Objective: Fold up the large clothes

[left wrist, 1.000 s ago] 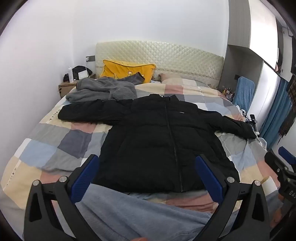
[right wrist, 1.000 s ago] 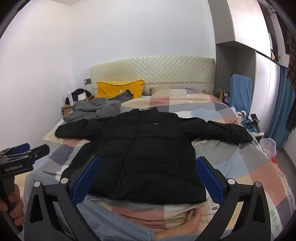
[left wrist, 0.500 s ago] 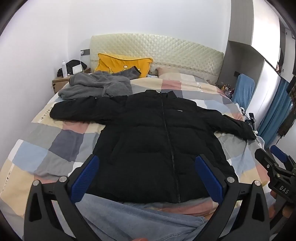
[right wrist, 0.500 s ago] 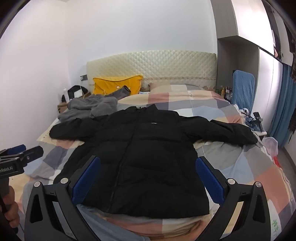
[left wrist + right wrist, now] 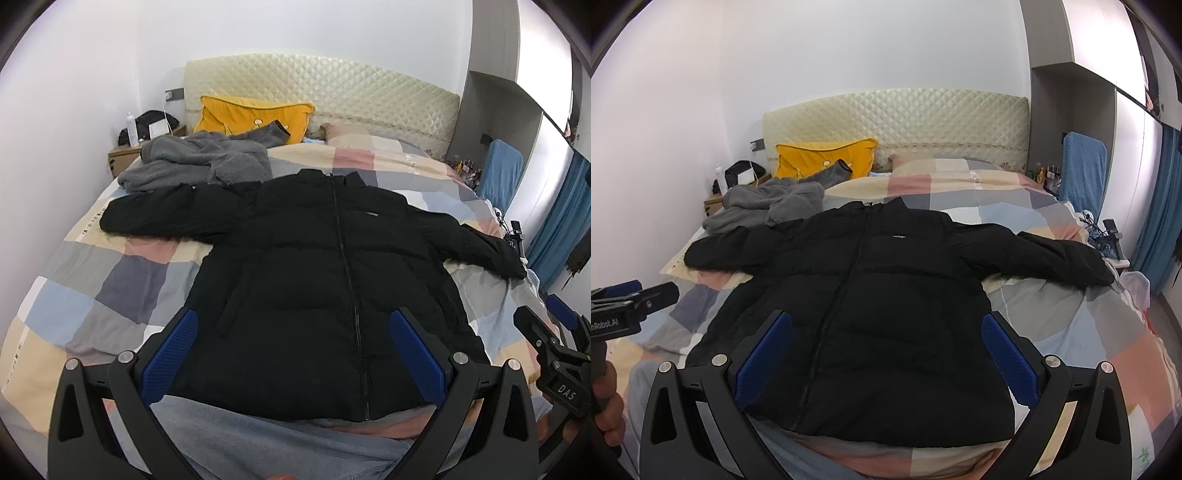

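Note:
A black puffer jacket (image 5: 317, 273) lies flat and zipped on the checked bed (image 5: 122, 280), front up, both sleeves spread out to the sides. It also shows in the right wrist view (image 5: 871, 306). My left gripper (image 5: 291, 350) is open and empty, held above the jacket's hem. My right gripper (image 5: 886, 354) is open and empty too, above the hem a little to the right. Each gripper shows at the edge of the other's view, the right gripper (image 5: 554, 354) and the left gripper (image 5: 624, 306).
A grey fleece garment (image 5: 195, 162) lies heaped near the left sleeve, by a yellow pillow (image 5: 255, 114). A nightstand (image 5: 129, 155) with a bottle stands at the far left. A blue chair (image 5: 1082, 166), wardrobe and blue curtain (image 5: 1160, 221) line the right side. My jeans-clad legs (image 5: 280, 446) are at the bed's foot.
Both grippers have moved forward and tilted down toward the jacket, which now sits lower and larger in view. Both stay open. The jacket has not moved.

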